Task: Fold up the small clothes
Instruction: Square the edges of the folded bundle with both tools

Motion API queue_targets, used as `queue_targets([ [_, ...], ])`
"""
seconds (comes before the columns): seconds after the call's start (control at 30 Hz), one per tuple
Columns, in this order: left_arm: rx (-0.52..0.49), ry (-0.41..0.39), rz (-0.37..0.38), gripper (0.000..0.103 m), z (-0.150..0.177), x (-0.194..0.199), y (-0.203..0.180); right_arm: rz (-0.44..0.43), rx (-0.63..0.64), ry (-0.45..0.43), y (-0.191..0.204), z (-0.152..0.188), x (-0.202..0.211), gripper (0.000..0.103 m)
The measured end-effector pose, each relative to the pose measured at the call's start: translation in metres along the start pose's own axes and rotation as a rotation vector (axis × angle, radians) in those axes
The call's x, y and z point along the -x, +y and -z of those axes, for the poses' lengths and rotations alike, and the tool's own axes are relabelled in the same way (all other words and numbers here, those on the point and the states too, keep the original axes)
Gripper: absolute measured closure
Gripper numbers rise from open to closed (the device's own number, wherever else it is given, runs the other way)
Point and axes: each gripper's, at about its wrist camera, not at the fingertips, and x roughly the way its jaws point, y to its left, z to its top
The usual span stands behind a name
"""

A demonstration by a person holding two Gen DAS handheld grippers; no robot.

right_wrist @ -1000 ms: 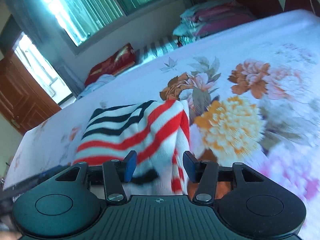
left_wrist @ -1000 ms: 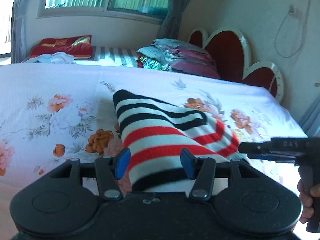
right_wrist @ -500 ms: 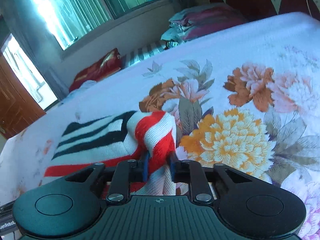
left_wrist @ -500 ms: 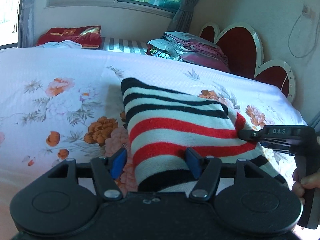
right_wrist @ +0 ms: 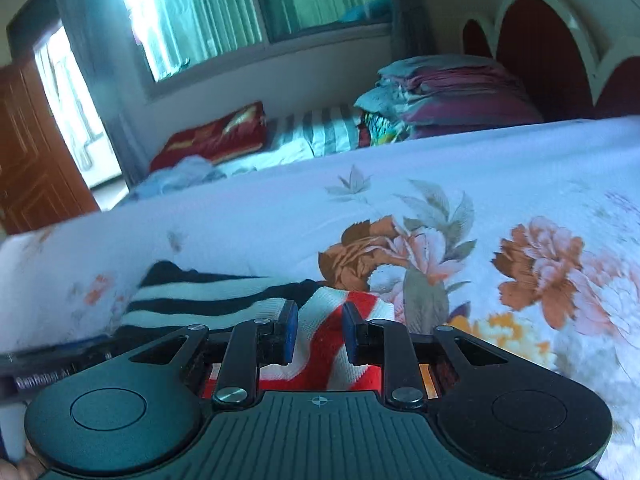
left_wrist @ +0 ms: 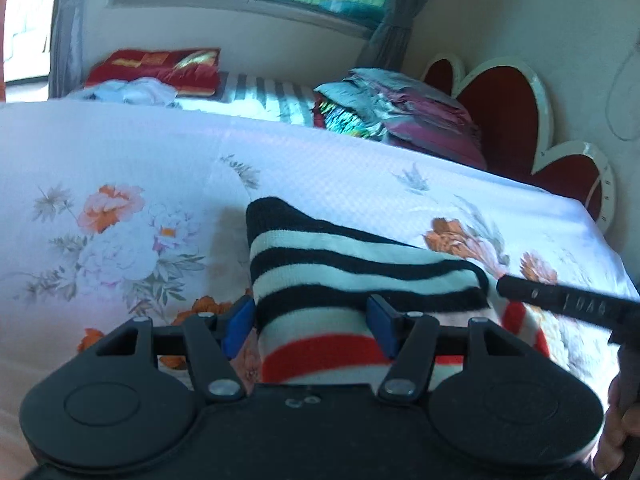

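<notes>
A small knitted garment with black, white and red stripes (left_wrist: 352,280) lies on the floral bedsheet (left_wrist: 120,184). My left gripper (left_wrist: 310,326) is open, its blue pads on either side of the garment's near left edge. My right gripper (right_wrist: 318,334) has its pads a little apart with a red-and-white fold of the garment (right_wrist: 332,328) between them; they are not pressed onto it. In the left wrist view the right gripper's black finger (left_wrist: 560,302) lies at the garment's right edge.
Folded bedding (left_wrist: 400,112) is stacked at the far side by the red heart-shaped headboard (left_wrist: 508,112). A red cushion (left_wrist: 156,68) and loose pale clothes (left_wrist: 128,90) lie under the window. A wooden door (right_wrist: 32,152) stands at the left.
My right gripper was shut on the red-striped corner half a second ago; now its pads have parted. The red part is folded back toward me, so the black stripes lie on top.
</notes>
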Motion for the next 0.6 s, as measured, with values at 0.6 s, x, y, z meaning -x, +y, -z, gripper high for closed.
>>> queue_targets([
  [0.6, 0.032, 0.017, -0.024, 0.035, 0.008, 0.01, 0.004, 0.049, 0.035, -0.012, -0.005, 0.013, 0.012, 0.079],
])
